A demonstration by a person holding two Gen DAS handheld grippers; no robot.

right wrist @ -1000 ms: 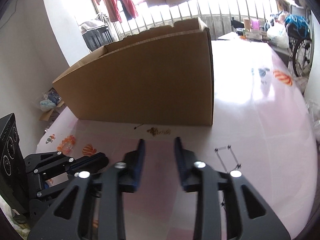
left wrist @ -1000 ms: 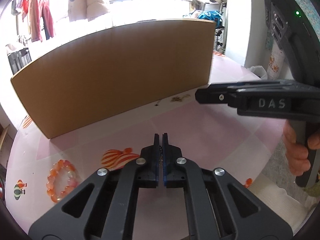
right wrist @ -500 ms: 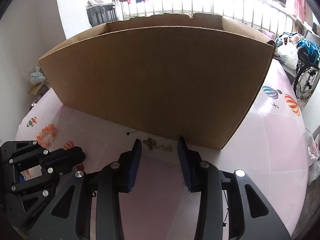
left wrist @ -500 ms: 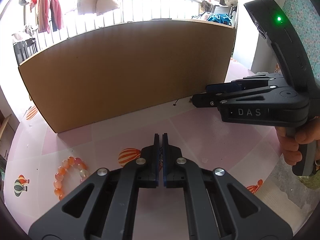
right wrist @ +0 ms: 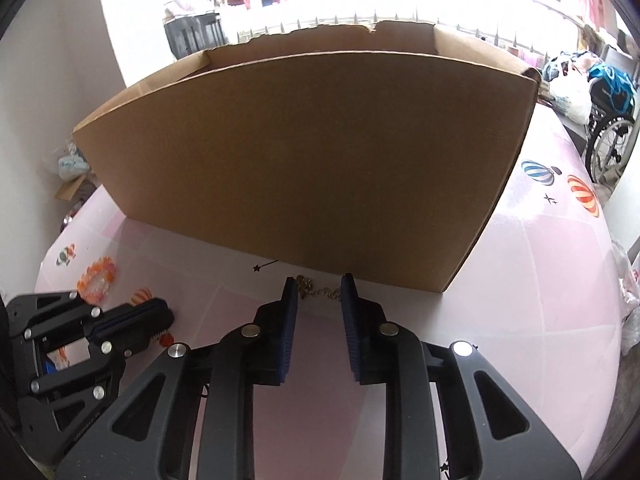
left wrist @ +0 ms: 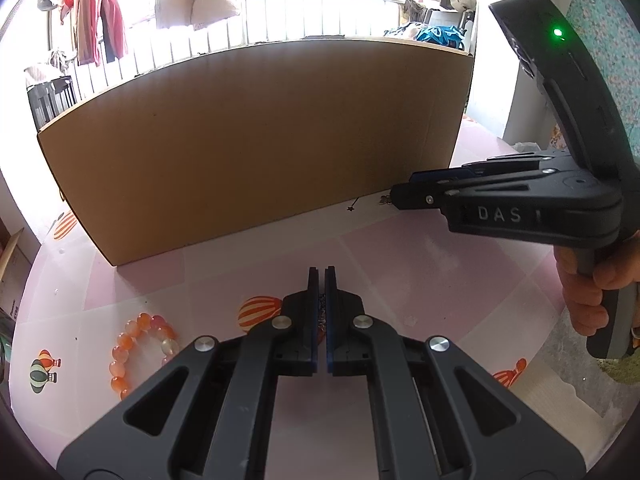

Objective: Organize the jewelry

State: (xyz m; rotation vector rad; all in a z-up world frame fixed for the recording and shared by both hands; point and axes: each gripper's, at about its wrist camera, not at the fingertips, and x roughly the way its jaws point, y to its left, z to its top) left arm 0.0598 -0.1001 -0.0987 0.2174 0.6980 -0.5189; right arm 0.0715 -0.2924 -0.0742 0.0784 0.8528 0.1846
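On a pink balloon-print table (right wrist: 540,280), the right gripper (right wrist: 318,286), jaws closing, straddles a gold chain (right wrist: 320,291) beside the cardboard box (right wrist: 304,152) while the left gripper (left wrist: 321,280) waits pressed together.

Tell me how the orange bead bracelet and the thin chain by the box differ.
The orange bead bracelet is made of chunky round orange and pale beads; the thin chain is made of fine gold-coloured links with a small charm. The bracelet lies in a loop out on the table; the chain lies stretched along the foot of the cardboard box. The right gripper brackets the chain; nothing is around the bracelet. Both lie on the table.
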